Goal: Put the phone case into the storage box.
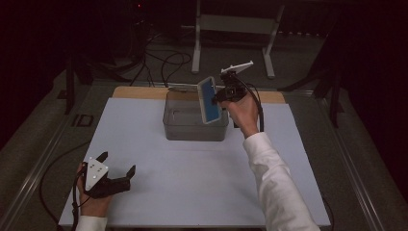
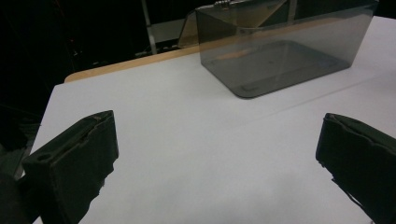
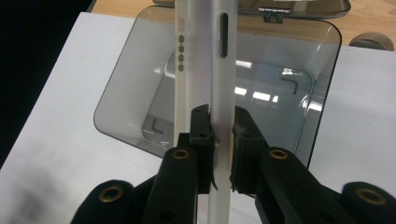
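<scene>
Right gripper (image 1: 222,95), jaws clamped on the edge of a white-framed phone (image 1: 209,100) with a blue face, holds it tilted above the open smoky-grey box (image 1: 195,129) at the far middle of the white worktop (image 1: 192,183). Left gripper (image 1: 117,169), jaws spread wide and empty, rests near the worktop's near left corner, well apart from the phone.

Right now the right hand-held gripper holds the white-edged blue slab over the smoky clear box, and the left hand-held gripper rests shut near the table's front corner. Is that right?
Not quite. The left hand-held gripper is open, not shut: the left gripper view shows its jaws far apart with nothing between them. The rest stands: the right hand-held gripper is clamped on the slab over the box.
</scene>
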Motion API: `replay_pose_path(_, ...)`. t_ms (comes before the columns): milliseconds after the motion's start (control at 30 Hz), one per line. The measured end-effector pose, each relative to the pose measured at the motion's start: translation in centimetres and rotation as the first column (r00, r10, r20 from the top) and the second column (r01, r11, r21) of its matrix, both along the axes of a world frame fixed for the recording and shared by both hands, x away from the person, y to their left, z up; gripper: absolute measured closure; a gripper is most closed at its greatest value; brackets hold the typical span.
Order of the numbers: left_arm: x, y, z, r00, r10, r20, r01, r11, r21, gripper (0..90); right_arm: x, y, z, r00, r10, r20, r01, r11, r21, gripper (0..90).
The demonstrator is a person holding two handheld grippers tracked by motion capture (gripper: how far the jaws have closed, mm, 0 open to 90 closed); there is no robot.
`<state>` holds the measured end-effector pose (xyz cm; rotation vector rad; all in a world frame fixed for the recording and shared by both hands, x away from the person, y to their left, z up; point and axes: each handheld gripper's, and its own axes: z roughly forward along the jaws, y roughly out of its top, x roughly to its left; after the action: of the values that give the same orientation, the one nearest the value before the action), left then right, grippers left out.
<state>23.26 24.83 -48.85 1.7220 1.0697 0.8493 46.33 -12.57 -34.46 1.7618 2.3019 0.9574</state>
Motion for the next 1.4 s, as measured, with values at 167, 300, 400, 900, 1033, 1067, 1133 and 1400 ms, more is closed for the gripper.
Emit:
replay_pose_path(167,0.0,0.0,0.0,1.0000,-0.002,0.001,0.002,1.0000,0.001,0.1,0.0,0.1,0.0,0.9987,-0.049,0.012,0.049,0.999,0.005,82.1)
replay_pose_path(300,0.0,0.0,0.1,1.0000,-0.004,0.002,0.004,1.0000,0.002,0.1,0.2,0.1,-0.1,0.9972,-0.071,0.023,0.071,0.997,-0.007,82.2)
replay_pose_path(400,0.0,0.0,0.1,1.0000,-0.003,0.000,0.003,1.0000,0.003,0.1,0.4,0.0,-0.4,0.9958,-0.088,0.026,0.088,0.996,-0.018,82.1)
replay_pose_path(900,0.0,0.0,0.1,1.0000,0.002,0.002,-0.002,1.0000,-0.002,0.1,1.1,-0.3,-1.4,0.9902,-0.139,0.020,0.139,0.989,-0.042,82.1)
replay_pose_path(1033,-0.1,0.1,0.1,1.0000,0.003,0.001,-0.003,1.0000,-0.004,0.1,1.3,-0.2,-1.8,0.9894,-0.144,0.019,0.145,0.988,-0.055,82.1)
replay_pose_path(1067,0.0,0.1,0.1,1.0000,0.003,0.001,-0.003,1.0000,-0.004,0.1,1.3,-0.2,-1.8,0.9894,-0.144,0.019,0.145,0.988,-0.055,82.1)
replay_pose_path(1133,0.0,0.1,0.1,1.0000,0.003,-0.001,-0.003,1.0000,-0.001,0.1,1.4,-0.1,-1.9,0.9890,-0.146,0.021,0.147,0.987,-0.063,82.1)
replay_pose_path(1400,0.0,0.1,0.1,1.0000,0.005,-0.001,-0.005,1.0000,-0.001,0.1,1.8,0.1,-2.3,0.9881,-0.153,0.019,0.154,0.984,-0.091,82.1)
